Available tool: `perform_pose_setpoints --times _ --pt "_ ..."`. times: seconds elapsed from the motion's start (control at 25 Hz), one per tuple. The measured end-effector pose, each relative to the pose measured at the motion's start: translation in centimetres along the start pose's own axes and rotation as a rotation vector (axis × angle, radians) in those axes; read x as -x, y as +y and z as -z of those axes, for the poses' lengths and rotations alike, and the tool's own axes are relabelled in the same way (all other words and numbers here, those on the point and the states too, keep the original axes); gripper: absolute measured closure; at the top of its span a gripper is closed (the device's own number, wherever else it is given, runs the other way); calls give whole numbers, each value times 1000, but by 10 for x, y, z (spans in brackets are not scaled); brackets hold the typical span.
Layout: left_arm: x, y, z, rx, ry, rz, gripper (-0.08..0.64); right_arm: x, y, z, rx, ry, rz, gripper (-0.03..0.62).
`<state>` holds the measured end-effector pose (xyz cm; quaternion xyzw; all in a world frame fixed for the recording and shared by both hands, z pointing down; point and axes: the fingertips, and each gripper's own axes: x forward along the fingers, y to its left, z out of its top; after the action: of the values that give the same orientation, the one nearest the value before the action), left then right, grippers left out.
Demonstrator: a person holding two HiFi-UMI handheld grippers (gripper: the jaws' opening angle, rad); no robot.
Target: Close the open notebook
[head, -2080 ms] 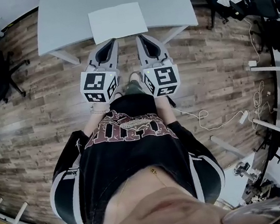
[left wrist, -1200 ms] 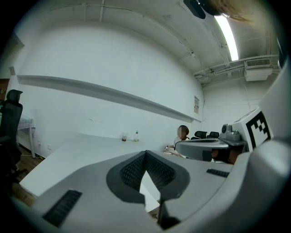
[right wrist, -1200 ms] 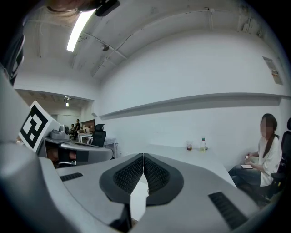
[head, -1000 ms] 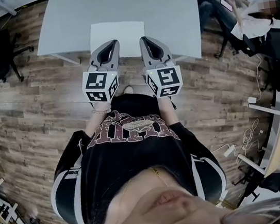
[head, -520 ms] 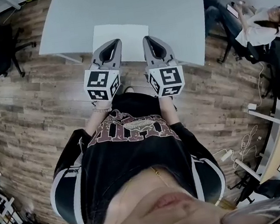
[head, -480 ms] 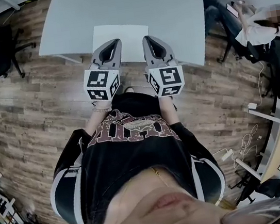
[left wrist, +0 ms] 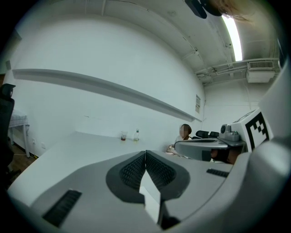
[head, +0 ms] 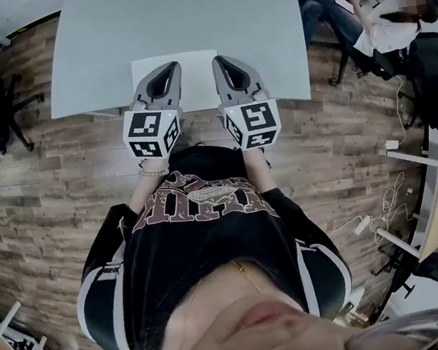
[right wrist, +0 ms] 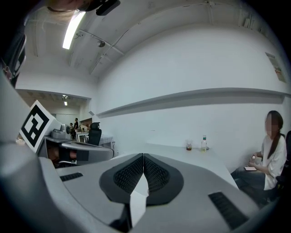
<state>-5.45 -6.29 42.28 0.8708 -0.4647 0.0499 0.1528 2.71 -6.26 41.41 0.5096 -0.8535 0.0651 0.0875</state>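
The open notebook (head: 187, 73) lies flat on the grey bench (head: 101, 41), near the edge closest to the person, and its long axis runs from left to right in the head view. It looks like one white sheet; I cannot make out the fold or which half is which.

The left gripper (head: 172, 65) and the right gripper (head: 218, 59) are side by side and point almost level over the near edge of the bench. Their tips appear over the near part of the notebook, the left one toward its middle, the right one at its right edge. So both hands are about equally near, and the notebook lies ahead of and below them. No view shows whether they touch the paper.

In the left gripper view the fingers (left wrist: 132, 170) are pressed together with nothing between them — the same is true for the fingers (right wrist: 157, 175) in the right gripper view.

In my judgement the closing has not yet begun: one page edge must first be caught at a side and swung across to the other side.
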Motion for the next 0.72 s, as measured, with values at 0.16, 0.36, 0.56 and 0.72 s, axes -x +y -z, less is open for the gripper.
perform_pose_setpoints --times 0.16,0.36,0.56,0.72 --pt "-15 9 0 -4 22 42 514 -12 -11 -2 7 4 34 572" --pt "-31 27 2 -14 49 76 514 -30 -17 0 15 17 71 572" --pt "-42 43 0 -31 57 106 514 -47 -18 1 10 10 108 572" --pt "-47 51 0 -38 73 122 514 -55 -18 3 -2 12 116 572"
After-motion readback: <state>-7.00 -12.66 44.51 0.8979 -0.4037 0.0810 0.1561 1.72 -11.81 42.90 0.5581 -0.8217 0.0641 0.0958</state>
